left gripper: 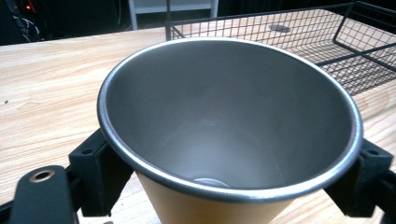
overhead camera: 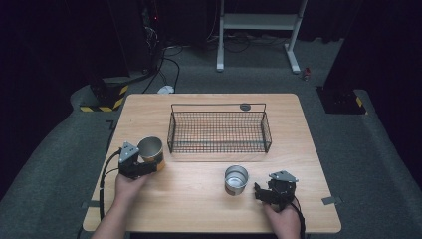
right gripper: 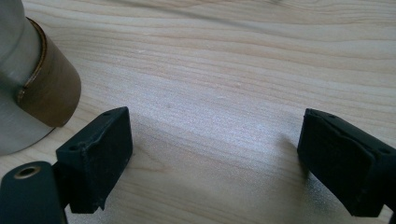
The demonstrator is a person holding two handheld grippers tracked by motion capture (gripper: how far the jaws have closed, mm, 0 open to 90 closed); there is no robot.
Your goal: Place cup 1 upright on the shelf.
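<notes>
Near the table's left edge, the left gripper (overhead camera: 149, 167) clamps the tan cup (overhead camera: 151, 151), seemingly bound for the wire basket (overhead camera: 219, 148); right gripper (overhead camera: 259, 191) waits, jaws apart, beside the steel cup (overhead camera: 236, 179).

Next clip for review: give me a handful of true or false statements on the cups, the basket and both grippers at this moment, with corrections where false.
1. The left gripper is clamped on the orange cup. True.
2. The wire basket already holds a cup. False: the basket has no cup in it; both cups are outside it.
3. The right gripper has its jaws open with nothing between them. True.
4. The silver cup lies tipped on its side. False: it stands upright on the table, mouth up.
5. The silver cup is between the right gripper's jaws. False: it stands apart from them, off to one side in the right gripper view.
</notes>
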